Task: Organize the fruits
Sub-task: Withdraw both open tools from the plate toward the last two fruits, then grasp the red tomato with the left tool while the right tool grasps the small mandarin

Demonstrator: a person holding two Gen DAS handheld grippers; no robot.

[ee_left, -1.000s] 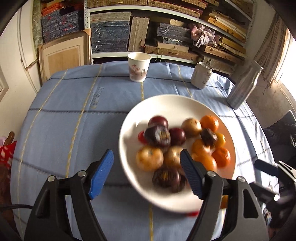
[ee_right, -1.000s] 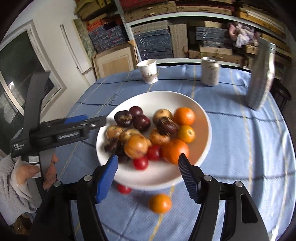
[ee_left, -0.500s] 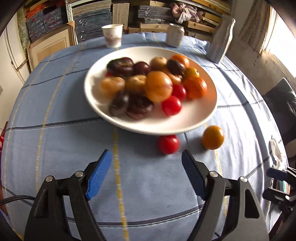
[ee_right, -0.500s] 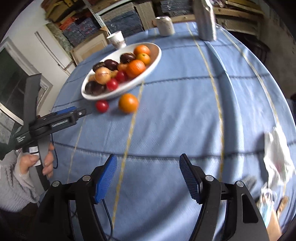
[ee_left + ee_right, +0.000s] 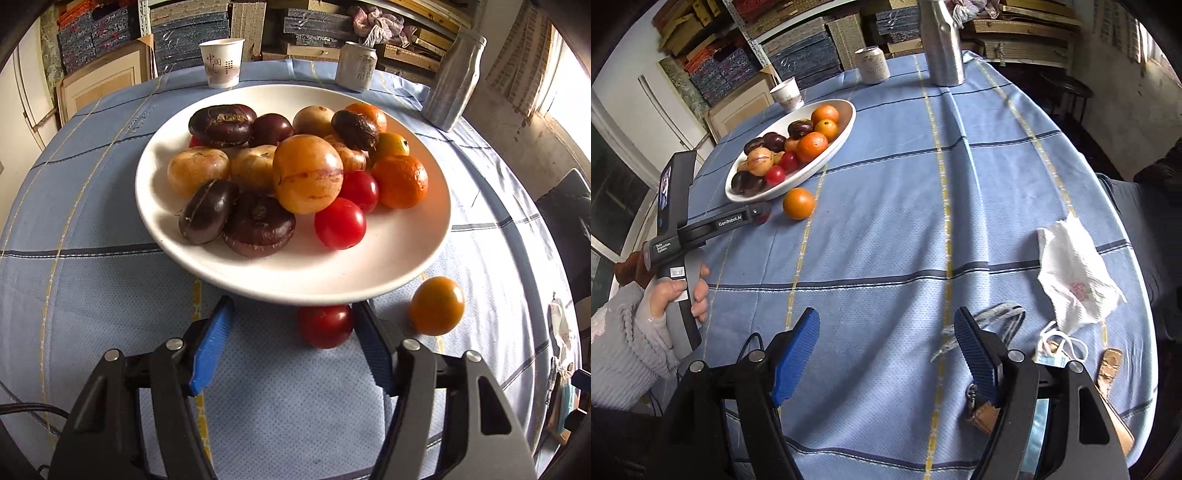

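The left gripper (image 5: 291, 343) points down at the blue tablecloth (image 5: 110, 229) just in front of the white plate (image 5: 303, 284), and its jaws are closing around a red tomato (image 5: 325, 326) that lies on the cloth, half tucked under the plate's near rim. The tomato sits against the inner face of the right-hand finger, while the other finger stands well clear of it, so nothing is clamped yet; the grip looks to be about to form rather than formed. That tomato and the orange fruit (image 5: 437, 305) just beside it to the right are the two pieces lying loose outside the plate, which probably explains why this hand is working low at the plate's edge: they seem meant to join the heap of dark, yellow, red and orange fruit already piled on the plate. The right gripper (image 5: 886, 350) hangs over bare cloth well away from the plate, near a crumpled tissue (image 5: 1075, 273) and some small clutter at the table's edge; its jaws are opening with nothing between them. From its view the person's hand (image 5: 679, 295) grips the left tool's handle, angling it steeply toward the tomato.
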